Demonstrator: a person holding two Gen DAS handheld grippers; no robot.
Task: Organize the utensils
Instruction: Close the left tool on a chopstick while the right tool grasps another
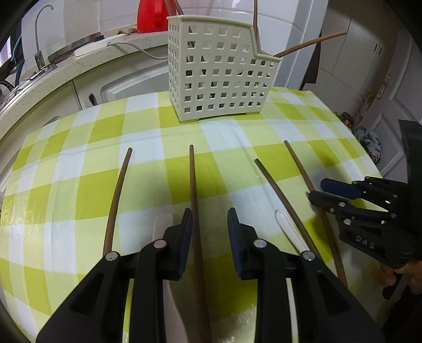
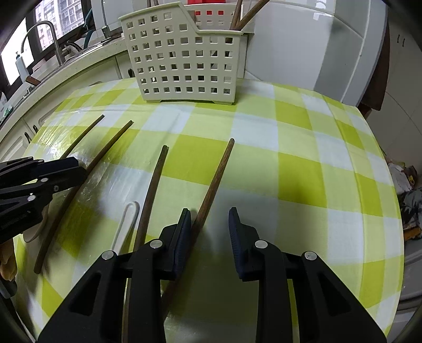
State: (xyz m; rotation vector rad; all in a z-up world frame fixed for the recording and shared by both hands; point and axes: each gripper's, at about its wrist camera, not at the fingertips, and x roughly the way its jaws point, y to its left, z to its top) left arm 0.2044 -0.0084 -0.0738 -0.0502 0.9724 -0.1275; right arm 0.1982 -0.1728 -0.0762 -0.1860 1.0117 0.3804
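Wooden chopsticks (image 2: 241, 15) already stand in the perforated holder (image 2: 184, 60), yet four more and white spoons (image 2: 126, 224) lie on the checked cloth (image 2: 303, 147), with the left gripper (image 1: 209, 224) and right gripper (image 2: 209, 224) both parted, each straddling one chopstick ungripped.

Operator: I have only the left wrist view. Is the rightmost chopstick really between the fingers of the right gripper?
Observer: Yes. The rightmost chopstick lies between the fingers of the right gripper, against one pad.
Operator: Does the second pad press on it too?
Observer: No. The other pad stands apart from it, over bare tablecloth.
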